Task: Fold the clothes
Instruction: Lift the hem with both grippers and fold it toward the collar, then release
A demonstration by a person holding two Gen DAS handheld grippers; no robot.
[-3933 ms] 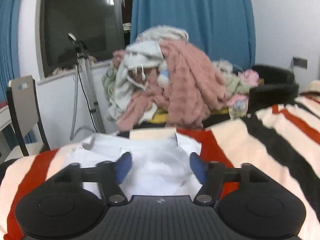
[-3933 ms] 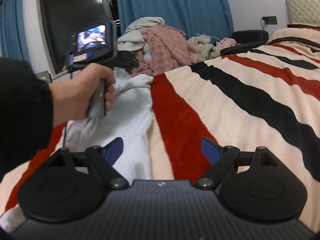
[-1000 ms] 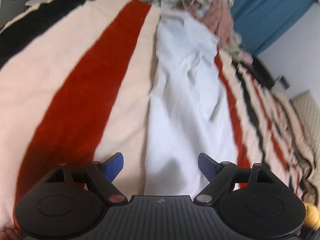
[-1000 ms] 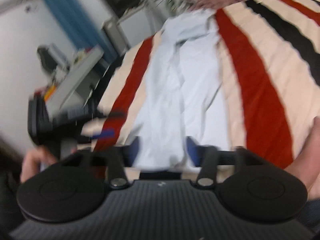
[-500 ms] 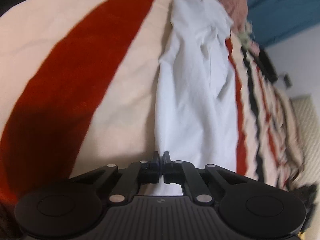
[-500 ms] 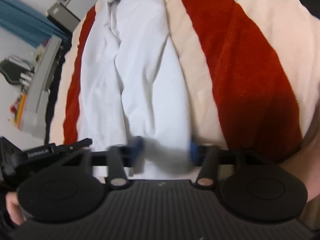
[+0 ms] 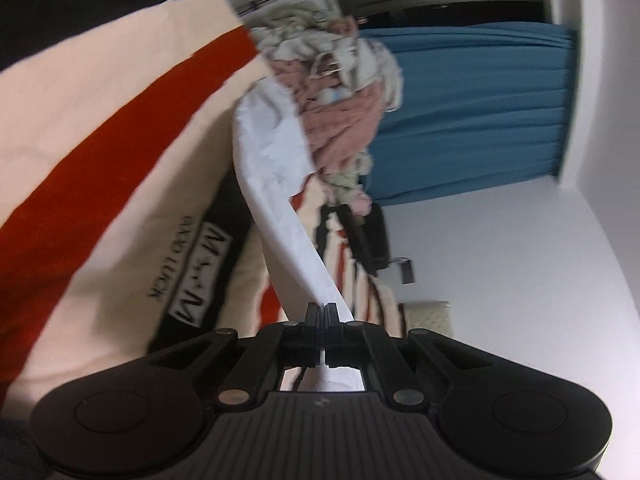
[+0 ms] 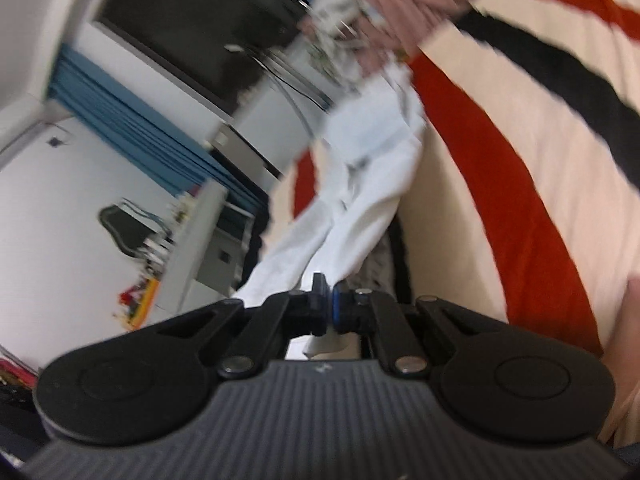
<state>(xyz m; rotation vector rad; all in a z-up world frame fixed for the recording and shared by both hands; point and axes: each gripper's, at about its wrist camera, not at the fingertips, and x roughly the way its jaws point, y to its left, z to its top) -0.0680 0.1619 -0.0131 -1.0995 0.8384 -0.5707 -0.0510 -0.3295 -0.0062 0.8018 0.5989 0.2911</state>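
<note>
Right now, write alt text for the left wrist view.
The left tongs are shut on the end of a white garment, which stretches away, lifted, toward a pile of clothes. The tilted view shows a red, black and cream striped blanket on the left and a blue curtain behind.

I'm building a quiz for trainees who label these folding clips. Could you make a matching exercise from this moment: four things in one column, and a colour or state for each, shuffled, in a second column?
Things:
1. white garment
2. curtain
3. left hand-held gripper
4. laundry pile

Colour or state:
A. blue, hanging by the window
B. heaped at the far end of the striped blanket
C. shut on the garment's near edge
D. lifted and stretched from the pile end to both grippers

Pairs: 1-D, 2-A, 3-C, 4-B

The right hand-held gripper is also shut on the white garment.
</note>
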